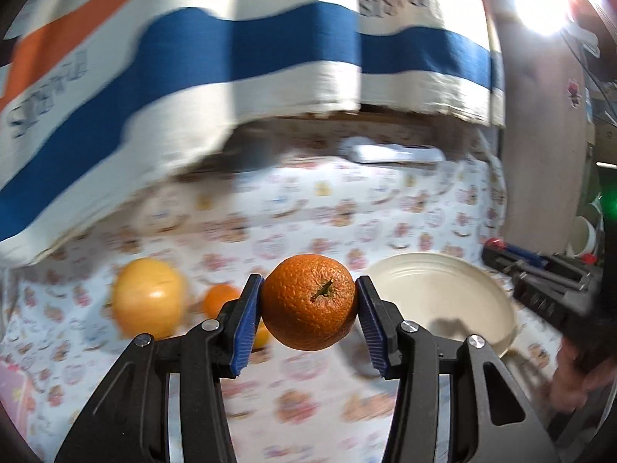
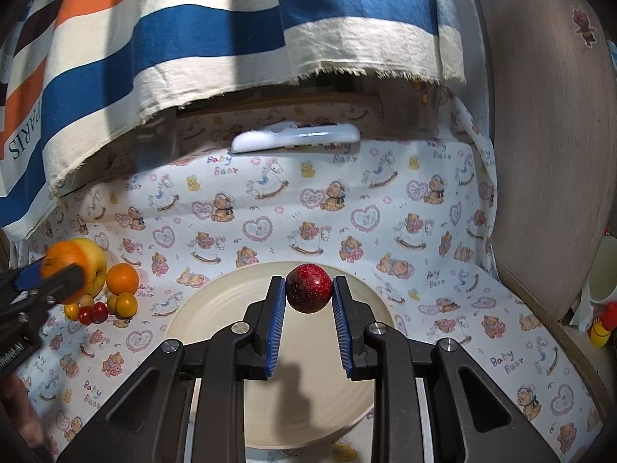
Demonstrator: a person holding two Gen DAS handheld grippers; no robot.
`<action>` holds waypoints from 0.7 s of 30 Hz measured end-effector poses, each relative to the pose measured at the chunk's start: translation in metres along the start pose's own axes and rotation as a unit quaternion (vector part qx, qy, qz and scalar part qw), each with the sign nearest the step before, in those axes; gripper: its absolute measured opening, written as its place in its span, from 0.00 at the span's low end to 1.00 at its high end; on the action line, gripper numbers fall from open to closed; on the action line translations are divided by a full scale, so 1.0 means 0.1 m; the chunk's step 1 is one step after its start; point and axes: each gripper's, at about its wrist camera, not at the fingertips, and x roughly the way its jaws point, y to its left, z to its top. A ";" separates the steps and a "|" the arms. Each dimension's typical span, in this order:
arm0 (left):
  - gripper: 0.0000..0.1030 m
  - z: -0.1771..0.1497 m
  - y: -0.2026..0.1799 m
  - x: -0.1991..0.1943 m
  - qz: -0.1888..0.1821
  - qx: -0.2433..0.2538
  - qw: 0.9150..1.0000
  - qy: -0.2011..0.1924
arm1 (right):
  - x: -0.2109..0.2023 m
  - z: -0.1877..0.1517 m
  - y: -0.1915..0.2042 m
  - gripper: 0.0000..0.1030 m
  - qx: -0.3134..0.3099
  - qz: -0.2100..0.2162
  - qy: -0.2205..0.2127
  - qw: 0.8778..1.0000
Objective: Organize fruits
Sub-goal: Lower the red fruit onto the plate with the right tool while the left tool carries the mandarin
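My left gripper (image 1: 308,301) is shut on an orange (image 1: 308,303) and holds it above the table, left of the cream plate (image 1: 443,293). It also shows at the left edge of the right wrist view (image 2: 54,270) with the orange (image 2: 61,258). My right gripper (image 2: 308,293) is shut on a dark red fruit (image 2: 308,287) and holds it over the cream plate (image 2: 216,308). A yellow apple (image 1: 148,297) (image 2: 94,264), another orange (image 2: 122,278) (image 1: 219,299) and several small red and yellow fruits (image 2: 98,310) lie on the cloth at the left.
A striped blue, orange and white cloth (image 2: 173,50) hangs over the back. A white remote-like object (image 2: 295,137) lies at the back of the bear-print tablecloth (image 2: 385,212). A wooden panel (image 2: 547,154) stands at the right, with a cup (image 2: 605,274) beyond it.
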 end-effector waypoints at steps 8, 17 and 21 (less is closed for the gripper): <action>0.46 0.10 -0.44 0.37 -0.046 -0.011 0.998 0.037 | 0.08 0.00 -0.11 0.25 0.013 -0.017 0.019 1.000; 0.46 0.05 -0.54 0.60 -0.034 -0.007 0.995 0.095 | 0.31 -0.01 -0.27 0.25 0.040 -0.001 0.096 0.995; 0.46 0.05 -0.58 0.69 -0.034 0.000 0.992 0.122 | 0.38 -0.03 -0.39 0.25 0.061 0.014 0.122 0.991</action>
